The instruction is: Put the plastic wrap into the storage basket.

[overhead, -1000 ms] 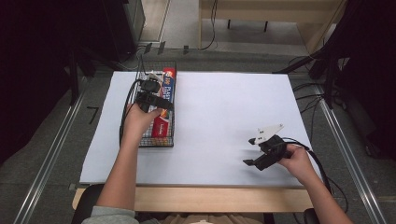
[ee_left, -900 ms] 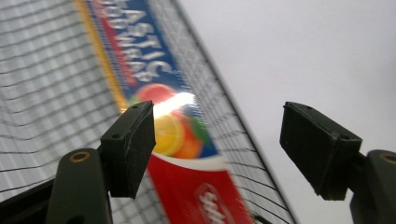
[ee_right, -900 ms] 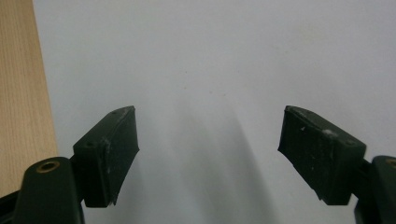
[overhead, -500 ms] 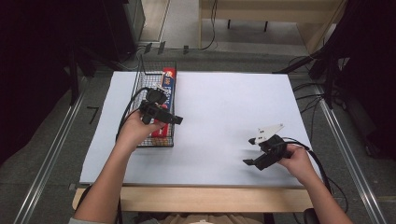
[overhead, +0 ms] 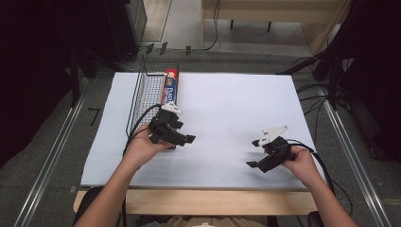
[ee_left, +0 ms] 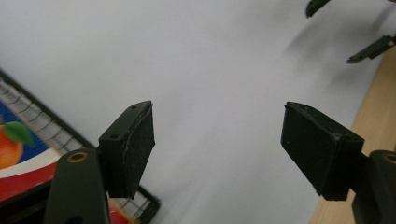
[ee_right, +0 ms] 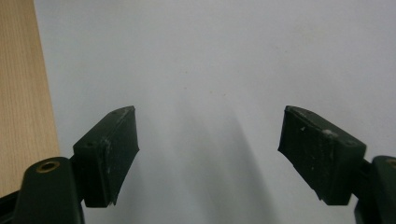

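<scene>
We see a white sheet [overhead: 236, 118] covering the wooden table [overhead: 189, 201], and dark cables [overhead: 309, 87] trailing off the far right.

Left gripper [overhead: 177, 135] hovering beside basket [overhead: 142, 101] holding box [overhead: 170, 84]; right gripper [overhead: 257, 153] resting over white sheet [overhead: 227, 109].

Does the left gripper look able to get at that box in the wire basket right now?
Probably yes: the left gripper is open beside the basket, whose top is open, and nothing covers the box.
</scene>
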Motion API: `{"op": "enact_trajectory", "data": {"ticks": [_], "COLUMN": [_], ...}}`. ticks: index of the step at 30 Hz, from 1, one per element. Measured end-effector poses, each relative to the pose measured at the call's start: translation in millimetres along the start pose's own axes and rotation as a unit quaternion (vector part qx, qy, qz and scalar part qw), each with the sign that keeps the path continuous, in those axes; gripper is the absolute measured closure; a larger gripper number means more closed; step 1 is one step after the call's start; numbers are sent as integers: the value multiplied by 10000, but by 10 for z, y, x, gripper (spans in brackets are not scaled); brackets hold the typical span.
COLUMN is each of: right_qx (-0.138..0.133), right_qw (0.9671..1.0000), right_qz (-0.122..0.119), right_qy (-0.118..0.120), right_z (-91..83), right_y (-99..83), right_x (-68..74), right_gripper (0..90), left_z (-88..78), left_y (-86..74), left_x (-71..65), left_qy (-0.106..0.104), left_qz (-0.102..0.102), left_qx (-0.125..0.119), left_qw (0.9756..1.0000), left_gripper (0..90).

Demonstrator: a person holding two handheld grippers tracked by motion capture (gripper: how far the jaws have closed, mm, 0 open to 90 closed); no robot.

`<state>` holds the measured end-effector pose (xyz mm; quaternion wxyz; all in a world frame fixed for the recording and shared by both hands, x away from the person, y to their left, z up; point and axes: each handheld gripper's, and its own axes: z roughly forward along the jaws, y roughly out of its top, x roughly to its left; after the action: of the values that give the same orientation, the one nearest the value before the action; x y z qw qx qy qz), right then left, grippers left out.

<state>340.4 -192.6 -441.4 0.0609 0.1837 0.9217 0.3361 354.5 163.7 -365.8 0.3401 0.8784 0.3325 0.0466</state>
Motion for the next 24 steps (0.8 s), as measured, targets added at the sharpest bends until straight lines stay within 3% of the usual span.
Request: {"op": "enact_trajectory", "data": {"ticks": [6, 16, 20, 24], "right_qx": [3, 25, 40, 78], "right_qw": [10000, 10000, 10000, 10000], "right_qz": [-11, -11, -32, -39], "right_qy": [0, 31, 29, 38], "right_z": [2, 11, 17, 25], "right_y": [1, 2, 3, 2], "right_x": [2, 6, 6, 8], "right_gripper": [203, 203, 203, 203], "left_z": [127, 263, 321, 414], "left_y": [-95, -181, -196, -212], "left_x": [-174, -317, -392, -432], "left_qy": [-106, -227, -183, -232], "left_qz": [447, 655, 870, 986], "left_qx": [6, 70, 1, 178], "left_qw": [9989, 9976, 9960, 9947], "left_gripper": [281, 280, 279, 272]}}
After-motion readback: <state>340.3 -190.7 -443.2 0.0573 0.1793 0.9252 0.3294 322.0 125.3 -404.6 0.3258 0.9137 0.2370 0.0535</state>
